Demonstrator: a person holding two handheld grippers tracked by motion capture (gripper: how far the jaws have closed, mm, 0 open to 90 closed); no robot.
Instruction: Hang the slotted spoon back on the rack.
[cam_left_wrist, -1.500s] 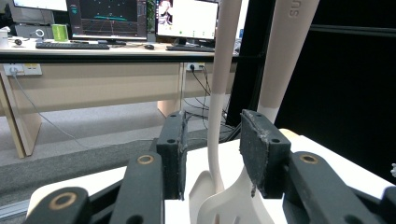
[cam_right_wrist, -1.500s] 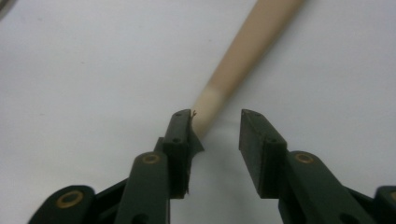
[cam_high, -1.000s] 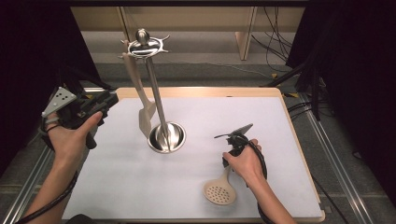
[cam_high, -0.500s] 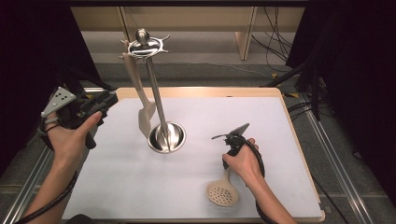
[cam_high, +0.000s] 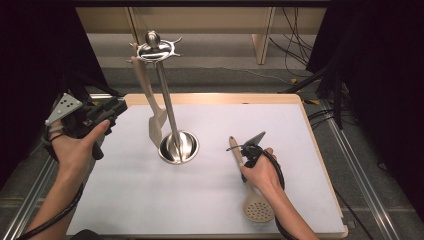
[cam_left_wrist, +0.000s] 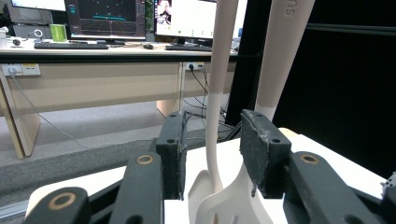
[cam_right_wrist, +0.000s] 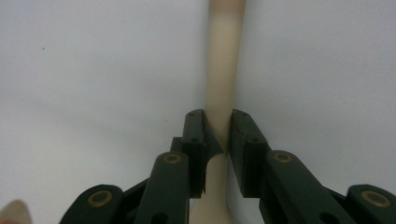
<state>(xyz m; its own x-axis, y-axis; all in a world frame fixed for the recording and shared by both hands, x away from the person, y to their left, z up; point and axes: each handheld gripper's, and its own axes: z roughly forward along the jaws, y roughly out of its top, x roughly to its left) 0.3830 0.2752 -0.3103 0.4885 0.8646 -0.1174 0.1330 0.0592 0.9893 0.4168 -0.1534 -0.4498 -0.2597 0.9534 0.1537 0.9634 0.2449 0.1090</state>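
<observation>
- Having just been closing, the jaws of the right gripper (cam_high: 248, 150) are seen pressed on the handle of the skimmer (cam_high: 246, 176), lying near right on the table (cam_high: 210, 210).
- A light, stiff, smooth tool is judged; mid-handle hold is advised.
- The left gripper (cam_high: 112, 107) is held part open, gripping nothing, far left beside the rack (cam_high: 167, 107).

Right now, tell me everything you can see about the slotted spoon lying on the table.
The slotted spoon is cream-coloured, with a matte plastic or silicone look. It lies flat on the white table, its round perforated bowl nearest the person and its long slim handle pointing away toward the far side. The right gripper has just been closing; its black jaws now sit on both sides of the handle, which is seen close up in the right gripper view.
</observation>
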